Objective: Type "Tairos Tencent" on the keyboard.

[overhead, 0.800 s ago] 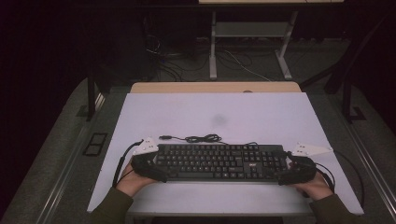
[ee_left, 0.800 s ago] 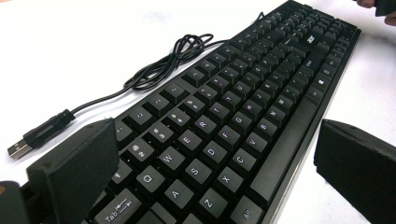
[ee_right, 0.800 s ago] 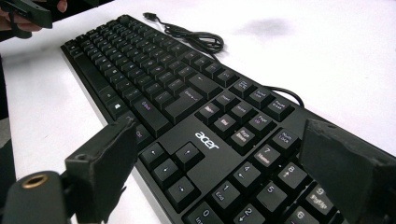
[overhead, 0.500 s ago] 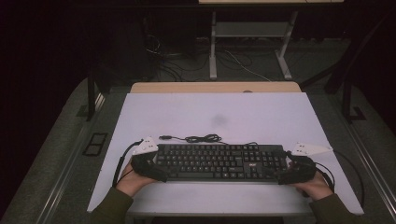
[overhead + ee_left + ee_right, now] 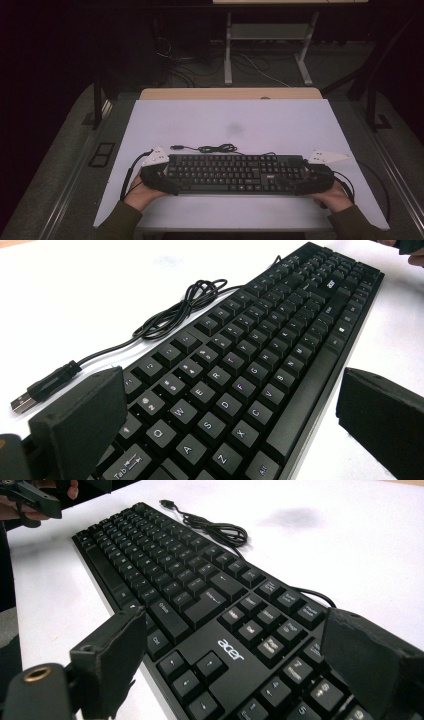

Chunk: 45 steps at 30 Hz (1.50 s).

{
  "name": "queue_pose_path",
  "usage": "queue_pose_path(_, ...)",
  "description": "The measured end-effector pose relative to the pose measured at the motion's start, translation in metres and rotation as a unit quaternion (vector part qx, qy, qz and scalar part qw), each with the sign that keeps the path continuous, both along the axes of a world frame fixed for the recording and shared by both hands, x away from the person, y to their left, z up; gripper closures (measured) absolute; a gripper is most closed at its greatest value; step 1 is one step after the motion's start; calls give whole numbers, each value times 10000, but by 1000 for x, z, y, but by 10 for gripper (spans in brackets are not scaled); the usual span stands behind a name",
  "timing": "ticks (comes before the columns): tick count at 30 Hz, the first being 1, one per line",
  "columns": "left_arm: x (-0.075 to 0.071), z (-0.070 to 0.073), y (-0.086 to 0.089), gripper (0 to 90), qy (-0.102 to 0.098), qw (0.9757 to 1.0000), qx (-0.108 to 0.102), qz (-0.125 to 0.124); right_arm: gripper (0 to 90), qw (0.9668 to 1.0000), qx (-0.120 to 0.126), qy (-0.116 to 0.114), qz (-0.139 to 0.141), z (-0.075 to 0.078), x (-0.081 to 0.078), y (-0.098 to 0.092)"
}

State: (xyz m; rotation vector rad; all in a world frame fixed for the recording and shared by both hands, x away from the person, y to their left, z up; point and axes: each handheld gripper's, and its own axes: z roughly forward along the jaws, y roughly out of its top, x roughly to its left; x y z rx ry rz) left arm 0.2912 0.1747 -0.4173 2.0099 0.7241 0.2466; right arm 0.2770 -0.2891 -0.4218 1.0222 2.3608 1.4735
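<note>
Both grippers low, jaws wide apart, one at each side of the person.

L gripper (image 5: 167, 177) in L hand (image 5: 141, 192), forearm coming in from bottom left, jaws pointing right & inward. R gripper (image 5: 302, 180) in R hand (image 5: 334, 196), forearm from bottom right, jaws pointing left & inward. Grey plate on top of each, cable trailing outward.

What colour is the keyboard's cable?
Black, the cable with a silver plug end; the left gripper view shows it best.

- High view: dim, room bg near black; white worktop (image 5: 280, 125) lit w/ purplish cast, soft grain.
- Gripper views: bright, worktop blown out; near jaws blurred, far keys soft.
</note>
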Motion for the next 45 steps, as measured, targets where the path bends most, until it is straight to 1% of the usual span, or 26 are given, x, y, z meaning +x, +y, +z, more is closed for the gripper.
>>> queue_pose_path(10, 1, -1, -1, 0, 8, 10000, -3, -5, 111, 9999, -26, 53, 119, 2, 4, 12)
queue_pose_path(16, 1, -1, -1, 0, 16, 10000, 6, -13, 111, 9998, -15, 114, 145, 4, 8, 19)
queue_pose_path(24, 1, -1, -2, 0, 32, 10000, 14, -25, 111, 9996, -19, 113, 254, 4, 13, 29)
queue_pose_path(31, 2, -2, -2, 0, 33, 10000, 6, -21, 111, 9995, 27, 130, 288, 6, 17, 36)
queue_pose_path(45, 2, -2, -3, 0, 42, 10000, 12, -14, 112, 9991, 25, 136, 393, 7, 24, 48)
